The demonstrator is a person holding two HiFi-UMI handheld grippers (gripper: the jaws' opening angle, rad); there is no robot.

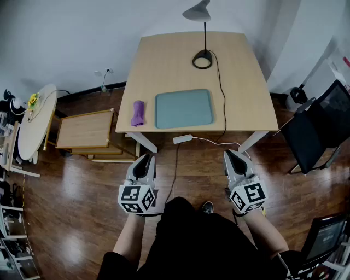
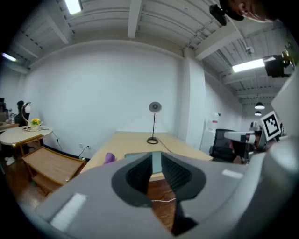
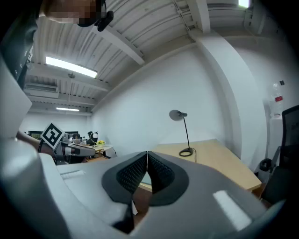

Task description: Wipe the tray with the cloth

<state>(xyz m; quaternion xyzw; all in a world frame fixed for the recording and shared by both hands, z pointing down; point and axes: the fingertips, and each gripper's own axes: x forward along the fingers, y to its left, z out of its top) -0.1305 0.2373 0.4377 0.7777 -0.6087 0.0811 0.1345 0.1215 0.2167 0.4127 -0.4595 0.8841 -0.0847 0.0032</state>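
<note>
Tray (image 1: 183,108) sits near table (image 1: 180,60) front edge, cloth (image 1: 138,113) beside.

One tabletop (image 1: 169,65) carries one teal tray (image 1: 183,108), one purple cloth (image 1: 138,113) and one desk lamp (image 1: 198,11) (one cord (image 1: 221,93) trails off the edge); two grippers, left gripper (image 1: 145,159) and right gripper (image 1: 230,155), plus one black chair (image 1: 320,128)

Desk lamp (image 1: 205,38) at far side of wooden worktop (image 1: 175,68), black cord (image 1: 221,87) trailing to near edge. White power strip (image 1: 182,139) below on wood floor (image 1: 65,219). Left: nested low tables (image 1: 85,131), round white table (image 1: 33,131) w/ yellow flowers (image 1: 34,100). Right: black chair (image 1: 320,128).
</note>
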